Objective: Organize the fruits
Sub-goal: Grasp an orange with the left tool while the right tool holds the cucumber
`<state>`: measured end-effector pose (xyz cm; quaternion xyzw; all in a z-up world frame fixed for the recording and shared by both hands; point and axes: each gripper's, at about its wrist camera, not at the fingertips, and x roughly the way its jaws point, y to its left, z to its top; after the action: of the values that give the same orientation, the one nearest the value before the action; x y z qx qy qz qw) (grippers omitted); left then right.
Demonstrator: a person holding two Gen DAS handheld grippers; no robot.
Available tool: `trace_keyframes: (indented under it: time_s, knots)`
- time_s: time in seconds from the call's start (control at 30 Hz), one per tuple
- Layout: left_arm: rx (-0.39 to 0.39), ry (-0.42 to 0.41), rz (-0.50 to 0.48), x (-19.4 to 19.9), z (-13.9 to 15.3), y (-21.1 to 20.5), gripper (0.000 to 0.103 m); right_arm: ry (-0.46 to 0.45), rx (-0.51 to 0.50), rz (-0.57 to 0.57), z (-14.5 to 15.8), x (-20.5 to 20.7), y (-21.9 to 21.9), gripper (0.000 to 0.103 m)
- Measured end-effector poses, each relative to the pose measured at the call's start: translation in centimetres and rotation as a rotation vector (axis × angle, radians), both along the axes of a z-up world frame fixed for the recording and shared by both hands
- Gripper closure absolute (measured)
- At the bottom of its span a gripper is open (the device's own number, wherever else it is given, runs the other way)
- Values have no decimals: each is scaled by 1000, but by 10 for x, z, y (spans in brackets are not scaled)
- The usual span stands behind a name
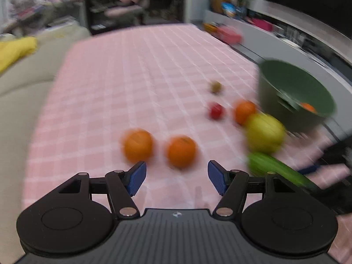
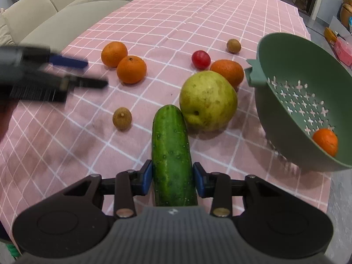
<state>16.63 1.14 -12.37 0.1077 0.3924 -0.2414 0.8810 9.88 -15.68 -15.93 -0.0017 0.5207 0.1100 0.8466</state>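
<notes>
- The right gripper (image 2: 172, 181) sat clenched on the cucumber (image 2: 171, 154), low centre of frame, pads against its sides.
- The cucumber's far end touched the pear (image 2: 208, 100); lifting straight up first looked wisest.
- The green colander (image 2: 275, 114), at right, held one orange (image 2: 325, 142).
- The left gripper (image 1: 176, 179) hung released, empty, near two oranges (image 1: 181, 151).

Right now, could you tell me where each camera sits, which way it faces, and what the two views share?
Left wrist: on the left gripper, looking down along its open fingers at two oranges; nothing sits between the pads.
Right wrist: on the right gripper, angled down at the table; its pads are closed on the cucumber, and the left gripper shows blurred at the left edge.
Shared: the pink checked cloth, the pear, the cucumber, the red fruit and the green colander holding one orange.
</notes>
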Motion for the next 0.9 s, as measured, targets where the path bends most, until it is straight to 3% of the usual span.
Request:
trace_keyframes:
  time_s: [0.1, 0.2, 0.6, 0.9]
  knots:
    - [-13, -38, 74, 21, 1, 13, 25, 3, 8, -2, 0, -3, -4, 67]
    - [-8, -23, 109, 40, -9, 20, 25, 4, 16, -2, 0, -6, -7, 67]
    - [-3, 38, 64, 61, -35, 14, 26, 6, 26, 20, -1, -5, -7, 67]
    - [-24, 54, 45, 64, -43, 11, 45, 5, 17, 43, -1, -4, -4, 67]
